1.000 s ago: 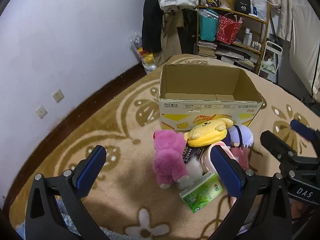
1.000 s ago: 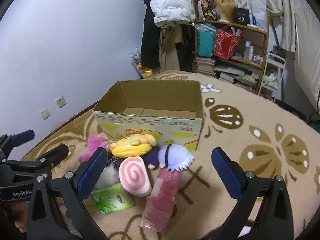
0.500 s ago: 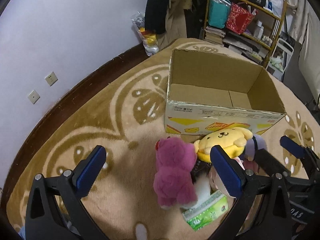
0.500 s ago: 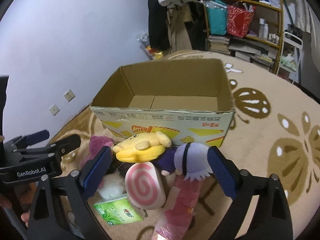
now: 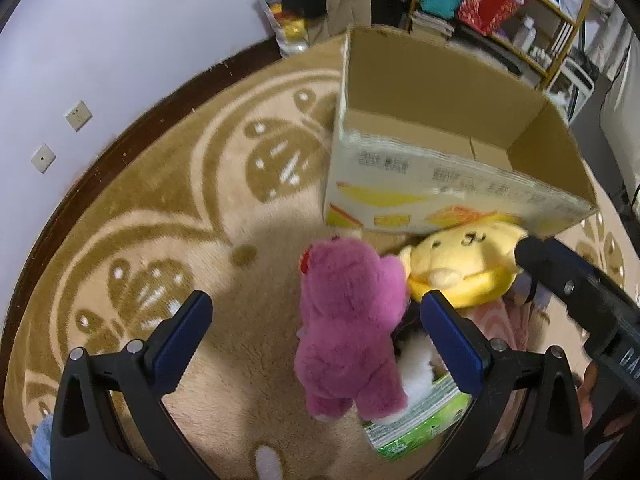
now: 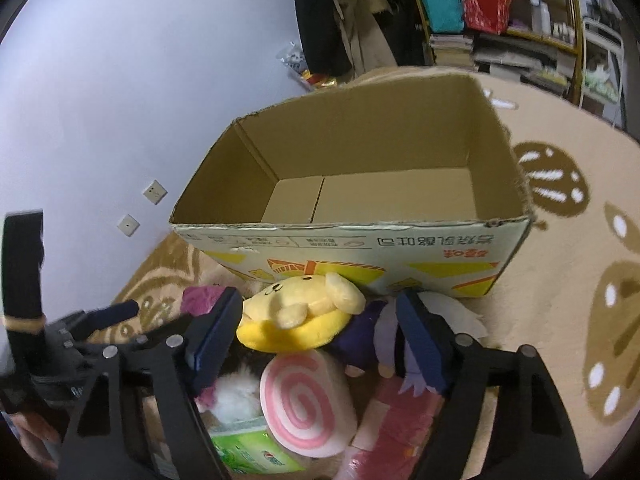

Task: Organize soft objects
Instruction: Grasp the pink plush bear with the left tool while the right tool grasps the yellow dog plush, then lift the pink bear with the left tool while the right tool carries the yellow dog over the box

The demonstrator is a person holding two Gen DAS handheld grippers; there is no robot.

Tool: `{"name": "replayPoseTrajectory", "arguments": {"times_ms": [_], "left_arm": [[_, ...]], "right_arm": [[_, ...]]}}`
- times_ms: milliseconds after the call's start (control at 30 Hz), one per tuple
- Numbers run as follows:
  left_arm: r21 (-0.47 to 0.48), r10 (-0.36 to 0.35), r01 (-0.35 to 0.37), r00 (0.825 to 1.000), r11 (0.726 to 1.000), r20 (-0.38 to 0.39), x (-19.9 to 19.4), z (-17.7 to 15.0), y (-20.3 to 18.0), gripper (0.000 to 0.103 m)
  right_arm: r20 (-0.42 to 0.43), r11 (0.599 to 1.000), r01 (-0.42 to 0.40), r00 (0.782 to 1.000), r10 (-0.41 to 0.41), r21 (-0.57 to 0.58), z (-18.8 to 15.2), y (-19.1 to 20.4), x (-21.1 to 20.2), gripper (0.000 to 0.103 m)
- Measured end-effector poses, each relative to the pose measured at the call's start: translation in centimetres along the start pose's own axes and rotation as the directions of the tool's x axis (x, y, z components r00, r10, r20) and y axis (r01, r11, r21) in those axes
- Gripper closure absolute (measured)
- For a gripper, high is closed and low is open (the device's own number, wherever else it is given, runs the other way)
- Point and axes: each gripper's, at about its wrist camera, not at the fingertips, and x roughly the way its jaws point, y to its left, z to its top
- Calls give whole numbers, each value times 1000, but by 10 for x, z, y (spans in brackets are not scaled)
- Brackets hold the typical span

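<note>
Right wrist view: right gripper (image 6: 320, 340) jaws closing around the yellow plush (image 6: 304, 316), not yet pinching; centre them on its body. Left gripper (image 5: 316, 328) gapes over the pink bear (image 5: 348, 320).

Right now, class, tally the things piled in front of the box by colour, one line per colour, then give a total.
Pink or magenta: 3 (bear, swirl cushion, pink pack)
Yellow: 1 (dog)
Purple: 1 (doll)
Green: 1 (tissue pack)
White: 1 (fluffy thing, partly hidden)
Total: 7
</note>
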Motion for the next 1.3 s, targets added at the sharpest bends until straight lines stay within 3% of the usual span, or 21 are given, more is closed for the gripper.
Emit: {"name": "replayPoseTrajectory", "arguments": {"times_ms": [367,700,800,900,1000,1033,1300], "left_arm": [[-41,6,-11,993,999,-122,37,-3,7,0],[-61,21,-30,989,998,-146,50,-3,11,1],[-105,-49,32,985,994,-164,51,-5,14,13],[-101,-51,37,989,994,-136,50,-6,17,21],[-73,-70,62,991,995,-111,46,-6,11,44],[-64,-86,80,991,995,-106,45,-5,9,56],[-9,-35,35,997,999,-64,37,-5,-2,60]], "right_arm": [[-77,998,-47,996,50,39,1,-1,33,20],[-125,999,-33,992,30,-23,-5,13,49,19],[-126,999,-24,992,20,-30,-6,15,52,17],[-124,999,-13,992,9,-32,-6,16,54,17],[-117,999,5,993,-9,-33,-7,20,55,28],[-117,999,8,993,-13,-36,-8,20,53,32],[-75,998,29,997,-33,-57,-10,25,45,45]]}}
